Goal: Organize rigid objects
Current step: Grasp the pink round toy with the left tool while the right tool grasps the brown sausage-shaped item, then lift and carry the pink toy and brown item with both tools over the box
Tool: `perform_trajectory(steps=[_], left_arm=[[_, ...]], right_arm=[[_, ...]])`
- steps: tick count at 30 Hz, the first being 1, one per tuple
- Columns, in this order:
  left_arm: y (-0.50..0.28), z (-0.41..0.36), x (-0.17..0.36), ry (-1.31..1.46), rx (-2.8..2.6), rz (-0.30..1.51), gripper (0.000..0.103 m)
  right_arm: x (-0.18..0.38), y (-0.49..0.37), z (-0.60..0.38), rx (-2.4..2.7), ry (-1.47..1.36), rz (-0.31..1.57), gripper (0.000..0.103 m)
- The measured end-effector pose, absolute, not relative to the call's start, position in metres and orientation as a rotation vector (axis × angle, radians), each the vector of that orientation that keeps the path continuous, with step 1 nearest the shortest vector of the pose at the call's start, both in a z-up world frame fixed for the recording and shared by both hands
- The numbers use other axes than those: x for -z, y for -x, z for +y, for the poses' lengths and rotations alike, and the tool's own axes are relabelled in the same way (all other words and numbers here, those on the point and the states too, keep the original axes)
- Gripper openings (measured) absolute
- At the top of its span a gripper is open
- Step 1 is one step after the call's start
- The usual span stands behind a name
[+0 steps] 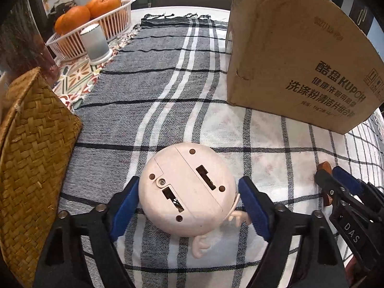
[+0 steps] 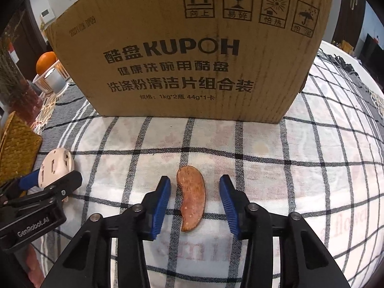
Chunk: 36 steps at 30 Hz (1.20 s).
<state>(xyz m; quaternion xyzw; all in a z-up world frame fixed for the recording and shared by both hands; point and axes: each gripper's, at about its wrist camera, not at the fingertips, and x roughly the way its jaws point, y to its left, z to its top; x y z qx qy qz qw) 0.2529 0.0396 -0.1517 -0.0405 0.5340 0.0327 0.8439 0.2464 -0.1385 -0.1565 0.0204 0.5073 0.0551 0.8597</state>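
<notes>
The left hand-held gripper (image 1: 188, 198) is wide apart around the pink toy (image 1: 189, 187); the right hand-held gripper (image 2: 195, 198) is apart around the wooden piece (image 2: 192, 198), not touching.

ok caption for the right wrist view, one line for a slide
Open right gripper straddles a curved wooden piece on the checked cloth, facing a cardboard box.

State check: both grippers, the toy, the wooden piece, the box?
left gripper: open, straddling toy
right gripper: open, straddling wooden piece
round beige toy: on its side, base toward camera
curved wooden piece: flat on cloth
cardboard box: upright
</notes>
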Motion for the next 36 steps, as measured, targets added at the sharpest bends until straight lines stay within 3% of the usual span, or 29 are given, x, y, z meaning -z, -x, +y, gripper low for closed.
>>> perform_trajectory(steps=[6, 20, 36], left_arm=[[-0.252, 0.040, 0.154, 0.073, -0.070, 1.114, 0.074], [-0.236, 0.027, 0.147, 0.050, -0.007, 1.074, 0.074], [-0.212, 0.006, 0.095, 0.037, 0.052, 0.953, 0.074]], right_arm=[[0.157, -0.249, -0.132, -0.113, -0.011, 1.055, 0.025], [0.151, -0.239, -0.140, -0.143, -0.043, 1.029, 0.025], [0.107, -0.215, -0.157, -0.179, -0.107, 0.926, 0.025]])
